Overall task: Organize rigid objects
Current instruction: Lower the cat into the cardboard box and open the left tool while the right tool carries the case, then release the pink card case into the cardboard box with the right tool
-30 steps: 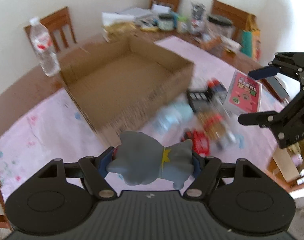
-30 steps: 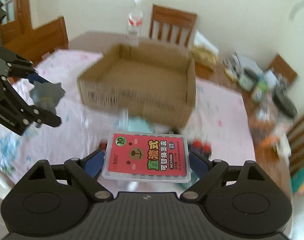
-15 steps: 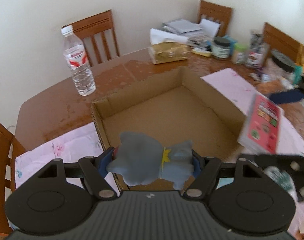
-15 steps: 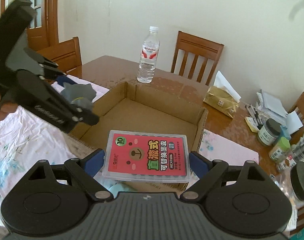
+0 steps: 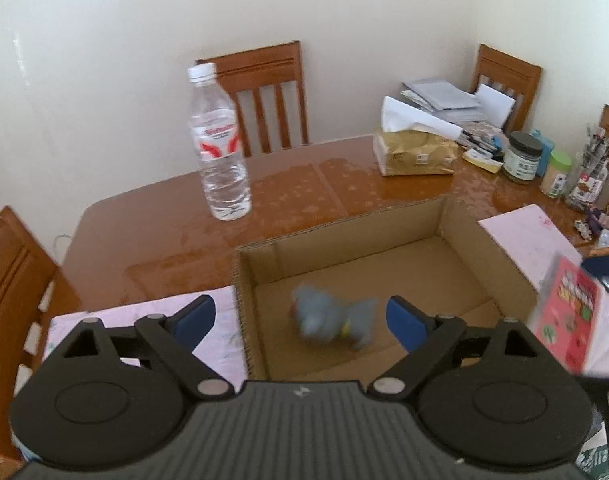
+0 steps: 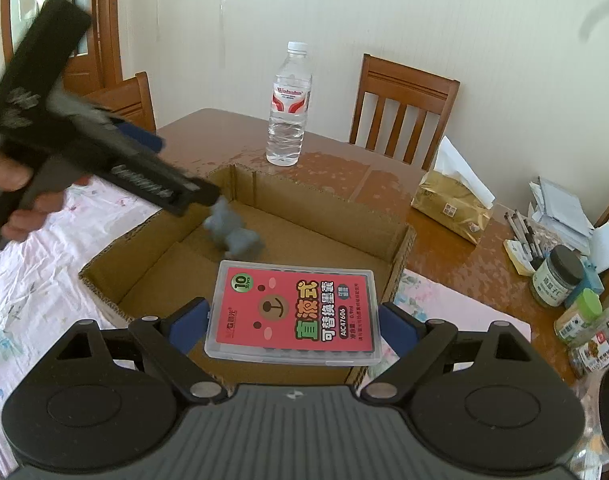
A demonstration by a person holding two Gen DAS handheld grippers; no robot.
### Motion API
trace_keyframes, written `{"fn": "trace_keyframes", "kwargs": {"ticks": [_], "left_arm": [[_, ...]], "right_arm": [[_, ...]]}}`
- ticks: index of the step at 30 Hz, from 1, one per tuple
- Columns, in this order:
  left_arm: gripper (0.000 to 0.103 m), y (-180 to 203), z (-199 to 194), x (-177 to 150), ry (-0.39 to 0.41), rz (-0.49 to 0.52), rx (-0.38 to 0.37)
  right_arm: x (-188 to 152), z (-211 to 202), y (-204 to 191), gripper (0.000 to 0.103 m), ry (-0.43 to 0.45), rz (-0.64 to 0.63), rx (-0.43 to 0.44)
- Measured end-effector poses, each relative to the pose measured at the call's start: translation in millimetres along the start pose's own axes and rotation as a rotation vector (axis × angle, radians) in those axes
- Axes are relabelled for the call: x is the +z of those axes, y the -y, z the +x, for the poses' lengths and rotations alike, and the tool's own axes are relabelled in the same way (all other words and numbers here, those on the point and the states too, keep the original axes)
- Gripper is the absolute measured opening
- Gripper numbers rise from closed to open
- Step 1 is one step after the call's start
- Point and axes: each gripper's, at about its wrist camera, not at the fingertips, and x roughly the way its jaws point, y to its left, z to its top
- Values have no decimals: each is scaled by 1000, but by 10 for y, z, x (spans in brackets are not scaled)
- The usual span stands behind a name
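1. A wooden dining table (image 5: pixel 152 240), ringed by chairs and partly covered by a pale floral cloth (image 6: pixel 44 264), carries a shallow cardboard box (image 6: pixel 384 224) that seems to serve as the collection bin.
2. Nearest in the right wrist view, the right gripper (image 6: pixel 292 320) is clamped on a clear case with a red label (image 6: pixel 294 312), held flat over the box's near edge, probably next to go in.
3. The left gripper (image 5: pixel 300 320) has just been opening; its blue pads (image 5: pixel 400 318) stand wide and touch nothing.
4. Beyond them the grey toy figure (image 5: pixel 332 322), blurred, is inside the box near its left wall, released.
5. Farther back stand a water bottle (image 5: pixel 218 144), a tissue pack (image 5: pixel 416 150) and jars (image 5: pixel 520 156).
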Motion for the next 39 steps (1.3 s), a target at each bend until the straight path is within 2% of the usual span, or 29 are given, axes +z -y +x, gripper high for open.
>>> {"fn": "trace_keyframes", "kwargs": {"ticks": [7,11,15,17,22,30,34,39], "left_arm": [[96,-92,-335,-288,2,-24,53],[99,-184,-536,-472,-3,-86,48],[100,-211,-662,-665,-6,-119,64],[100,-226,-689,-744,-16,-130,63],[100,-274,-719,-873,-39,-145,40],[100,-263,-777,-981,-27,-118,11],[100,-252,-789,-1029,-23,-106,-17],[100,-229,-814,-1128,-22,-88,-31]], "right_arm": [[131,249,57,93,-26,-1,10],[252,388,72,94,-34,-12,9],[405,540,83,95,-24,-31,-42],[479,590,97,103,-12,-24,-65],[535,542,83,103,-13,-8,-102],[293,298,-32,103,-34,10,-99],[84,186,-58,103,-52,63,-114],[-280,4,-109,103,-93,150,-92]]}}
